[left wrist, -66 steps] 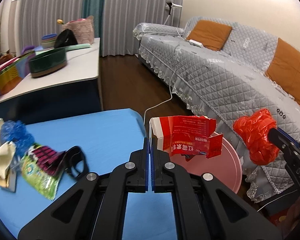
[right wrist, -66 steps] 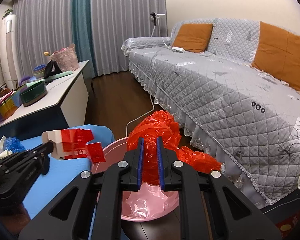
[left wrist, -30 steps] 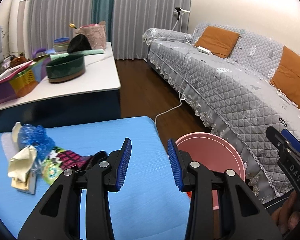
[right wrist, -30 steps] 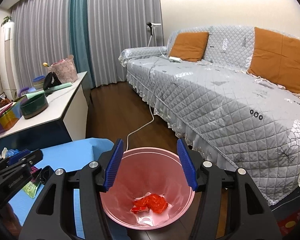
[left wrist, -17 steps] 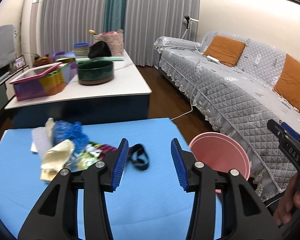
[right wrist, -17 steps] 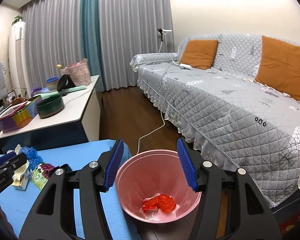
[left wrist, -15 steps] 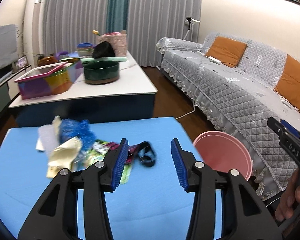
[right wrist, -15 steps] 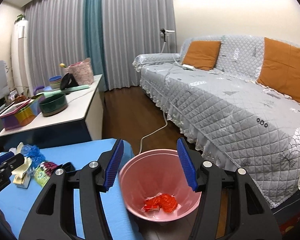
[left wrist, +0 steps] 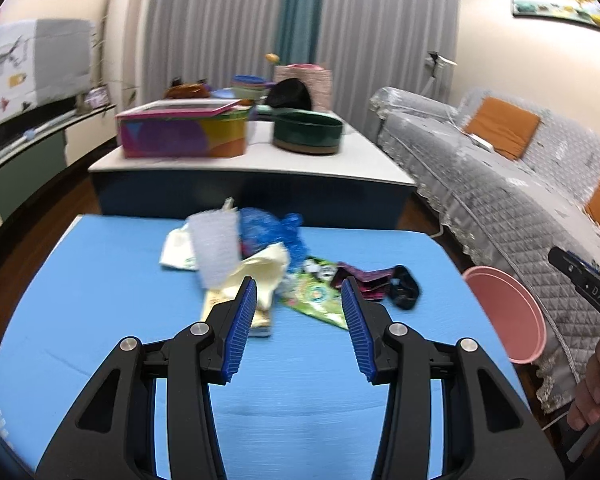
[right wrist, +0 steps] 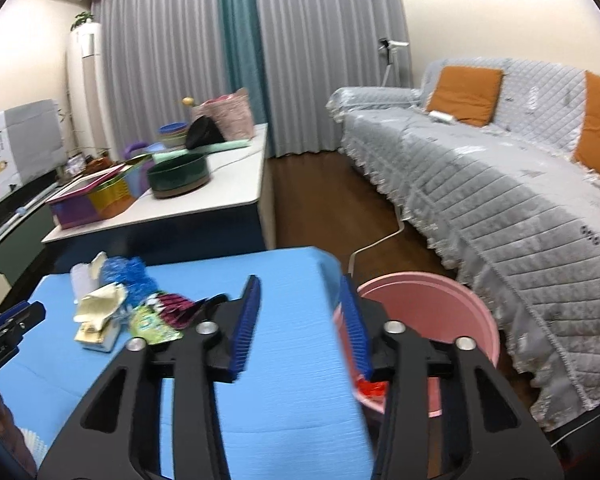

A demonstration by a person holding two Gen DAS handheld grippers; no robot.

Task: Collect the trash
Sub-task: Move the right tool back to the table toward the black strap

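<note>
The blue worktop [left wrist: 100, 300] still carries most of the job: a heap of trash [left wrist: 260, 264] lies toward its far middle, well apart from the pink bin [right wrist: 440, 312] that stands on the floor just off the worktop's right edge. In the heap, from big to small: a pale frosted sheet [left wrist: 214, 248], a cream wrapper [left wrist: 256, 276], a blue crumpled bag [left wrist: 270, 228], a green packet [left wrist: 320, 300], a dark magenta packet [left wrist: 364, 280] and a black loop [left wrist: 406, 286]. Only a scrap of red plastic [right wrist: 374, 390] shows in the bin, so I judge the work is early, with six or so pieces left.

The left tongs [left wrist: 298, 320] hang about half open and empty, pointed at the near edge of the heap. The right tongs [right wrist: 300, 320] hold nothing either; their jaws have just been closing and stand part open over bare worktop beside the bin.

Beyond lies a white table [left wrist: 252, 164] with a coloured box [left wrist: 180, 132] and a green bowl [left wrist: 308, 132]; a grey sofa [right wrist: 500, 184] runs along the right. Nothing blocks the heap, though its pieces overlap, so one pinch may drag a neighbour.
</note>
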